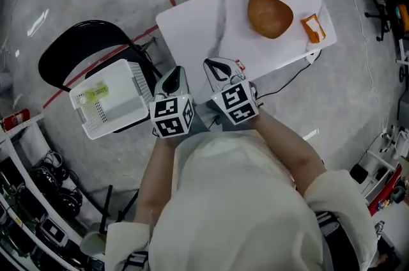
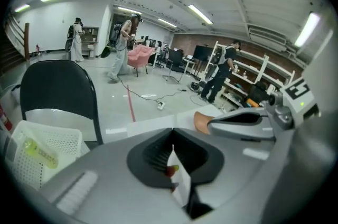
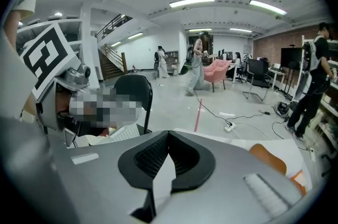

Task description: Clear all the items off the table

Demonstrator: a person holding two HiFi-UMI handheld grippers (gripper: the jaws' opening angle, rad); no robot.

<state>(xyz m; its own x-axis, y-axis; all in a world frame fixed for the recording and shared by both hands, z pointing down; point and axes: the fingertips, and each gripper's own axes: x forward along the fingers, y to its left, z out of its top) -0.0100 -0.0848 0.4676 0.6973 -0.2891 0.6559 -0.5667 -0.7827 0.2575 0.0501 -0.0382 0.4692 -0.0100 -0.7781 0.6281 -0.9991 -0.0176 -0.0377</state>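
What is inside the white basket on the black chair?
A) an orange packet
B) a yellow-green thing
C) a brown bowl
B: in the head view a yellow-green item lies in the white basket, while the brown bowl and the orange packet sit on the white table.

The head view looks steeply down from above the person onto the white table, while both gripper views sit low at its near edge facing the far room; all three share the brown bowl and black chair
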